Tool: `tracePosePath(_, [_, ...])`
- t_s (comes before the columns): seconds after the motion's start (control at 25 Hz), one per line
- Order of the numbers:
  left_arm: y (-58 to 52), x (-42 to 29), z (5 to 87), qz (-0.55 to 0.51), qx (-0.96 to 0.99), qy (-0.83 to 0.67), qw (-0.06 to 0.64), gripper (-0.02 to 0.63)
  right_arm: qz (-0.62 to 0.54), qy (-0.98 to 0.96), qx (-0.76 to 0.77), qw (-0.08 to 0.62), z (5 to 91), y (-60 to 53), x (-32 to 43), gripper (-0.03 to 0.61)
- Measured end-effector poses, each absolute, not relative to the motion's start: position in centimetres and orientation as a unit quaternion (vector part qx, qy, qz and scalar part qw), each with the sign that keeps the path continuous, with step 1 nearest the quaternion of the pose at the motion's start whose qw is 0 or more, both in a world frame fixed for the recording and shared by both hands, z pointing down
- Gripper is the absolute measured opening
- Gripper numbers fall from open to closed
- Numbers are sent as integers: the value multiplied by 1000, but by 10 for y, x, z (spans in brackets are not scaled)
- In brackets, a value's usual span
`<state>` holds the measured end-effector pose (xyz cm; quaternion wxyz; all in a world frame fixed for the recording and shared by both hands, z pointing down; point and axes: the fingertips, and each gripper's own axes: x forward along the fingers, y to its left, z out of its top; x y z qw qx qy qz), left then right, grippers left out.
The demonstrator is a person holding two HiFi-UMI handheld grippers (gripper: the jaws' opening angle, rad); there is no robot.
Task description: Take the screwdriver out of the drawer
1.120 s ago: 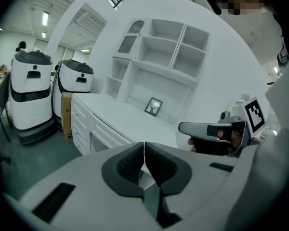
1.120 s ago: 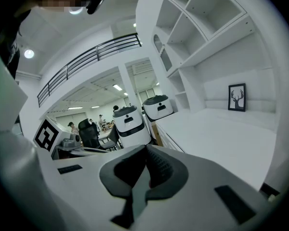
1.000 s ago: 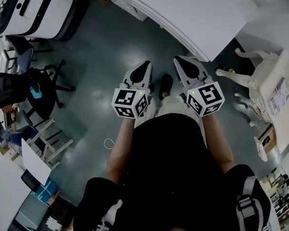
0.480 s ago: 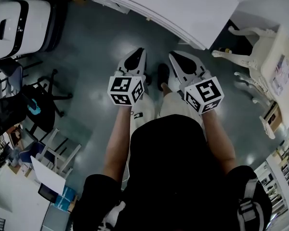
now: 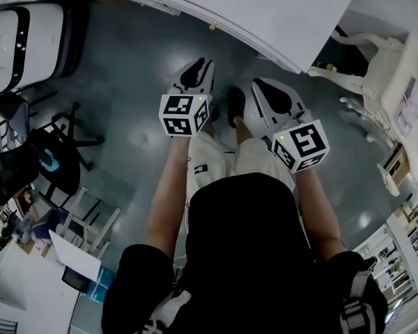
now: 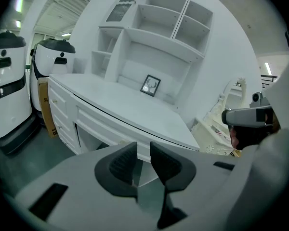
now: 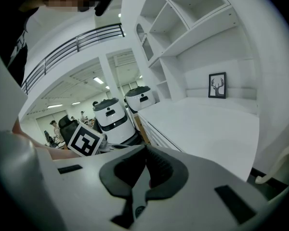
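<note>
The person is standing on the grey floor (image 5: 139,82) in front of a white desk and is holding one pair of tongs in each hand, both low in front of the body and pointing toward the desk. The left tongs (image 6: 143,150) have just been opening: the two dark pads are standing apart with a narrow gap, and nothing is lying between them; only the front edge of the tabletop (image 6: 135,105) and the floor are showing through the gap. The right tongs (image 7: 145,149) are pressed together, pad against pad, and are pinching nothing. In the head view the marker cube of the left tongs (image 5: 184,113) is sitting a little higher in the picture than the marker cube of the right tongs (image 5: 301,145).

The screwdriver is showing in no view. The drawers (image 6: 59,113) at the left end of the desk and the long drawer front (image 6: 107,125) under the front edge of the tabletop are all looking closed, and neither pair of tongs is touching them.

A small picture frame (image 6: 150,85) is standing upright at the back edge of the tabletop, under the white shelves (image 6: 154,28). Left of the desk, white machines (image 6: 7,81) are standing on the floor, and a white ornate chair (image 5: 376,82) is standing beyond the right end.
</note>
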<state>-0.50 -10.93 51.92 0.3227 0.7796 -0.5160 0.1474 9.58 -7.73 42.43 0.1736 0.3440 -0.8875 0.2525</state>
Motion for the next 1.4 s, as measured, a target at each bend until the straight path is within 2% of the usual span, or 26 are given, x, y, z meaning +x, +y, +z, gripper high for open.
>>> tracePosePath(0.96, [-202, -9, 640, 206, 785, -489, 320, 179, 273, -855, 396, 193, 462, -118, 109, 17])
tracePosePath(1.4, [-227, -8, 669, 230, 787, -480, 312, 167, 281, -852, 394, 201, 475, -110, 112, 17])
